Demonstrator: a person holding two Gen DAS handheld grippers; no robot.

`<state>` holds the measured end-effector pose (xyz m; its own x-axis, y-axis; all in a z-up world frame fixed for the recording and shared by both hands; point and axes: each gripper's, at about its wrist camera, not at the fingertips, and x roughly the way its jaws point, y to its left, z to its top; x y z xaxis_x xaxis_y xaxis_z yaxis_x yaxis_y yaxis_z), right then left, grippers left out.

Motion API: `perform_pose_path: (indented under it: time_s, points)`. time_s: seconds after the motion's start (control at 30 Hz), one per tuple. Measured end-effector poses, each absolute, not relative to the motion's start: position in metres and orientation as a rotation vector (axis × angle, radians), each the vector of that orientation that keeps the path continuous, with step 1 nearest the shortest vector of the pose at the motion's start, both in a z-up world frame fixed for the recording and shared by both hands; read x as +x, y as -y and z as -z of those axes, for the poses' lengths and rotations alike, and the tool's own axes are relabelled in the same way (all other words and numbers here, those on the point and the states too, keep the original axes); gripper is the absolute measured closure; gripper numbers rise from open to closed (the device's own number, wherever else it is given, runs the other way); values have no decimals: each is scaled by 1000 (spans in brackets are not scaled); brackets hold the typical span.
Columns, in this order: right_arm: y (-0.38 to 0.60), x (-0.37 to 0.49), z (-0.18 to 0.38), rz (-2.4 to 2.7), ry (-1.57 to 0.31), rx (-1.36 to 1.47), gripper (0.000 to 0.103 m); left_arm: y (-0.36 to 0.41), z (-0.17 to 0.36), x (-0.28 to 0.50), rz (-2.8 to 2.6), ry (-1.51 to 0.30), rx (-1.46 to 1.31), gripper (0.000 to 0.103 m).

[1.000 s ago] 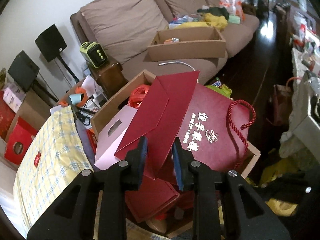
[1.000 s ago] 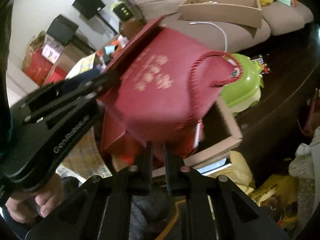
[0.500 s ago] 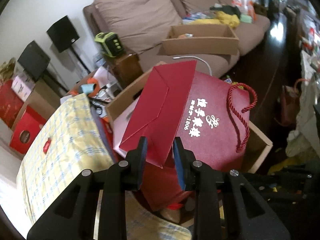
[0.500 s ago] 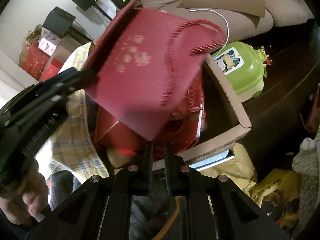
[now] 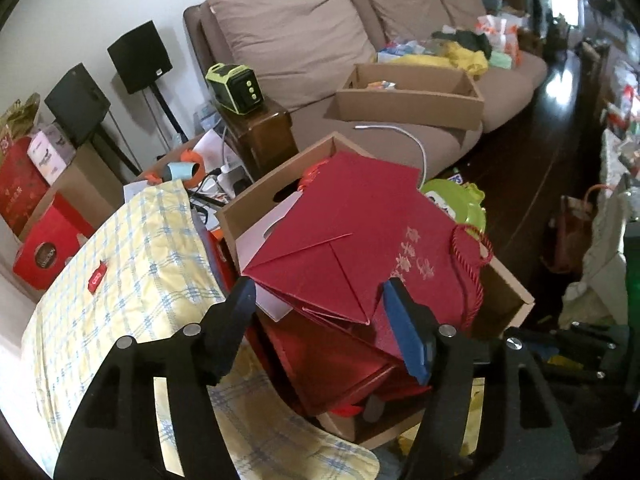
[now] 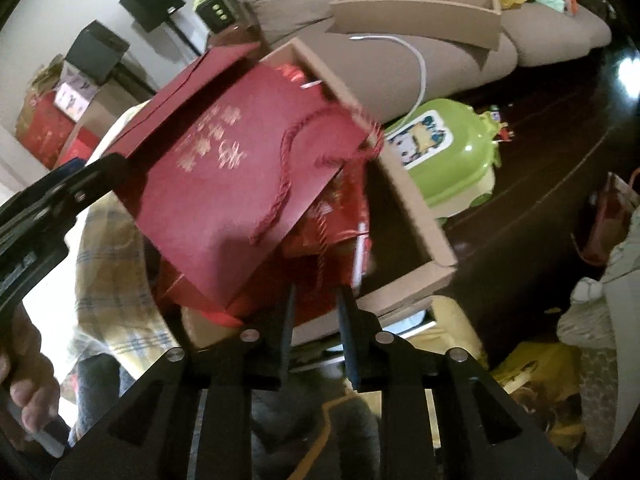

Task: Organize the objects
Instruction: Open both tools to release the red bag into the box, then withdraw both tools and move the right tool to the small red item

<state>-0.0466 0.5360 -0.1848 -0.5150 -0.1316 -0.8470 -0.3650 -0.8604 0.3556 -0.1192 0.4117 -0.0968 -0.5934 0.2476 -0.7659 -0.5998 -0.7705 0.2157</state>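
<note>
Now both grippers' fingers have just opened, releasing the red bag [image 5: 360, 248] (lying flatter).

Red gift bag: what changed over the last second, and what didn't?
The left claw has just opened and let go of the red gift bag, which tipped from upright down onto the pile in the cardboard box. The right claw has just been opening slightly; nothing clearly sits between its fingers. The box, yellow checked bedding and sofa stayed put.
</note>
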Motion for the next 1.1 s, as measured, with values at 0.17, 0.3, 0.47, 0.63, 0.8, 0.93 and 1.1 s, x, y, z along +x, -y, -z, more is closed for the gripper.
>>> perform_pose_path:
  time_s: [0.17,0.3,0.47,0.63,0.8,0.93,1.1]
  points:
    - [-542,-43,185,-2498,-773,-1425,79,-412,93,-114,-2400,-630,-1003,36]
    - [-542,-43,186,-2496,-779,-1418,78,-402,76,-104,-2440,-562,-919,29]
    - [-541,-44,188,-2491,-776,-1422,77,-393,63,-109,-2456,-505,-923,29]
    - [-541,-43,184,-2495,-763,-1423,77,-378,54,-105,-2487,-470,-950,29]
    - [-540,-35,146,-2528,-650,-1371,77,-359,28,-93,-2498,-402,-930,29]
    - [-534,-24,100,-2583,-531,-1274,73,-346,-2,-79,-2517,-348,-889,22]
    - [-516,-13,59,-2628,-414,-1225,61,-335,-30,-57,-2512,-302,-860,16]
